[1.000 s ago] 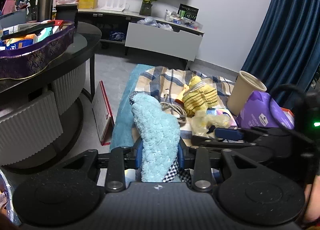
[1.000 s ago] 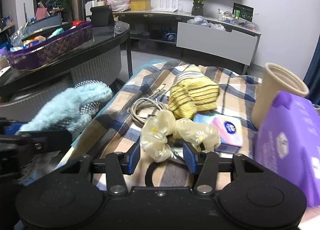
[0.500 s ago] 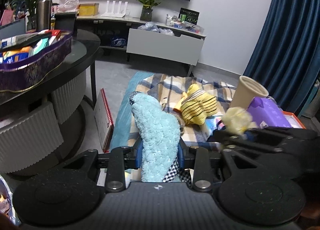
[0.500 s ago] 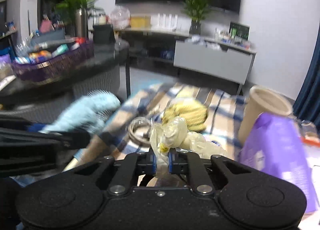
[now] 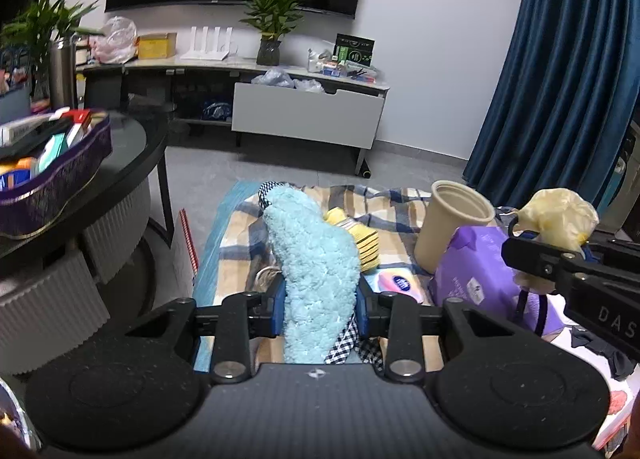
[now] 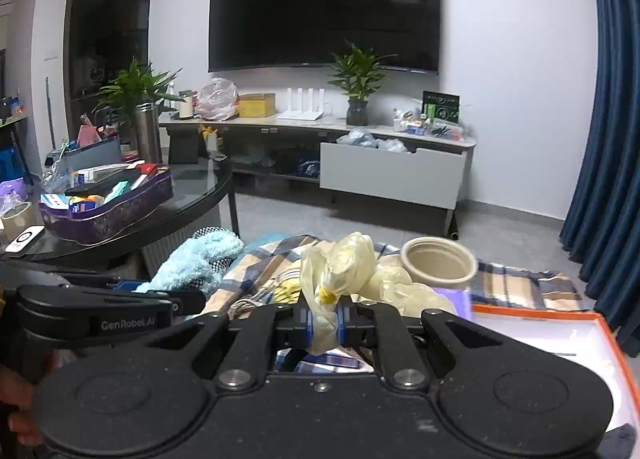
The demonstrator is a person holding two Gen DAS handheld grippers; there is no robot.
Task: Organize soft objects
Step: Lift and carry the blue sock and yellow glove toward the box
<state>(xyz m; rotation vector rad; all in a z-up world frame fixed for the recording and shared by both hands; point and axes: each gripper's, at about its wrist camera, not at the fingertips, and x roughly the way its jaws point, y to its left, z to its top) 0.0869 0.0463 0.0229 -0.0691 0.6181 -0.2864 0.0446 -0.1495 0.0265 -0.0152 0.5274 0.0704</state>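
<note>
Both grippers are loaded and lifted above the plaid blanket (image 5: 392, 215), so the step in hand looks like carrying: the left gripper (image 5: 320, 295) has its jaws clamped on a fluffy light-blue chenille cloth with a checked backing (image 5: 316, 255), and the right gripper (image 6: 323, 322) has its jaws pinched narrow on a crumpled pale-yellow sheer fabric piece (image 6: 344, 267). Each soft thing stands up from between its jaws. Next comes a drop-off — perhaps the orange-rimmed white box (image 6: 560, 333), though its inside is barely visible — lowering before the jaws part.
</note>
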